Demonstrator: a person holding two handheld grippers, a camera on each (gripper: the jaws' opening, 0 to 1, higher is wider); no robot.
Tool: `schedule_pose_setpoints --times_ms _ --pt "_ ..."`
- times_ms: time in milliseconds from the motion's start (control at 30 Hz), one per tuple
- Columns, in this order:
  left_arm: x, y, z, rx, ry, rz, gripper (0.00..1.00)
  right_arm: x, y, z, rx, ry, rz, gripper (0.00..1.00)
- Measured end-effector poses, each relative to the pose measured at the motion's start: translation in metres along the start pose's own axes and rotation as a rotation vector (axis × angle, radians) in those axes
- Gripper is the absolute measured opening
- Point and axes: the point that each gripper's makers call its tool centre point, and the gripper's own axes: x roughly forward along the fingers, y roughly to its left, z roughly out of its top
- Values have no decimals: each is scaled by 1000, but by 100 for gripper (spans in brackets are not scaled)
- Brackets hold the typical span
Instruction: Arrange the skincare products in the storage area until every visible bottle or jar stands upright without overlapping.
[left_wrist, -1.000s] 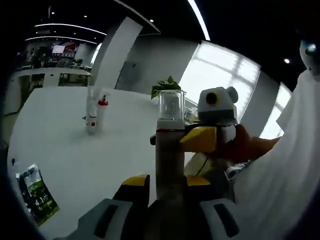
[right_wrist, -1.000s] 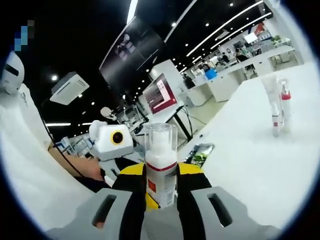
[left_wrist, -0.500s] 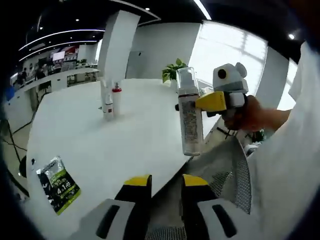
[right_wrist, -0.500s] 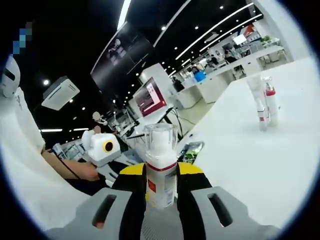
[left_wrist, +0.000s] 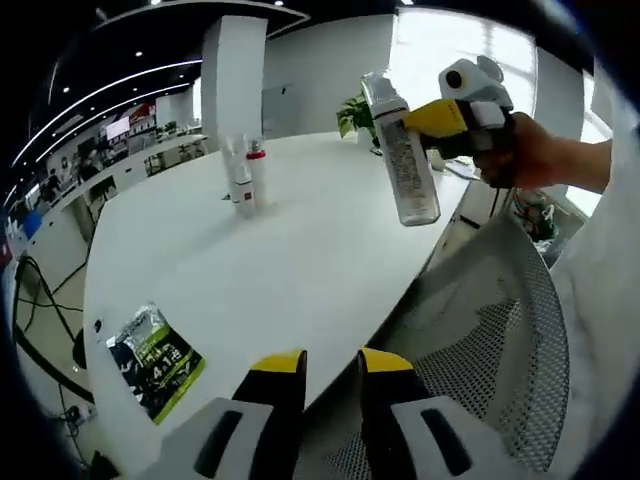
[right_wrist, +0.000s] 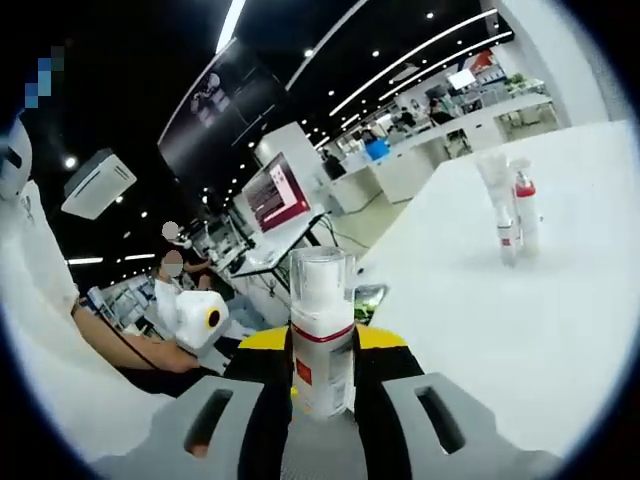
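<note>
Right claw (right_wrist: 322, 375): clenched on a pump bottle (right_wrist: 322, 345), white body, red band, clear cap, standing up between the yellow-tipped jaws at lower centre of the right gripper view. In the left gripper view the same bottle (left_wrist: 403, 155) hangs at upper right, held off the tabletop (left_wrist: 300, 260) edge, over a mesh chair (left_wrist: 490, 330), long axis slightly tilted, cap uppermost.

Left claw (left_wrist: 318, 370): released, nothing between the jaws, at bottom centre, near the tabletop's near edge.

Standing pair (right_wrist: 510, 210): two slim bottles, one red-capped, upright and just beside each other at upper right of the right gripper view, well apart from the held bottle.

Sachet (left_wrist: 155, 360): lying flat, lower left.

Judgement: the held bottle's landing spot lies ahead and rightward from the right claw, beside the pair; the right hand alone carries it.
</note>
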Motion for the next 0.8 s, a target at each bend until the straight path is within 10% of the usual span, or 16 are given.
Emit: schedule_pose_setpoints --times_ms 300,800 --pt "19 15 -6 65 39 54 19 10 11 32 -32 -40 -86 20" --pt "17 1 -14 50 76 -59 14 15 12 6 42 -37 -187 20"
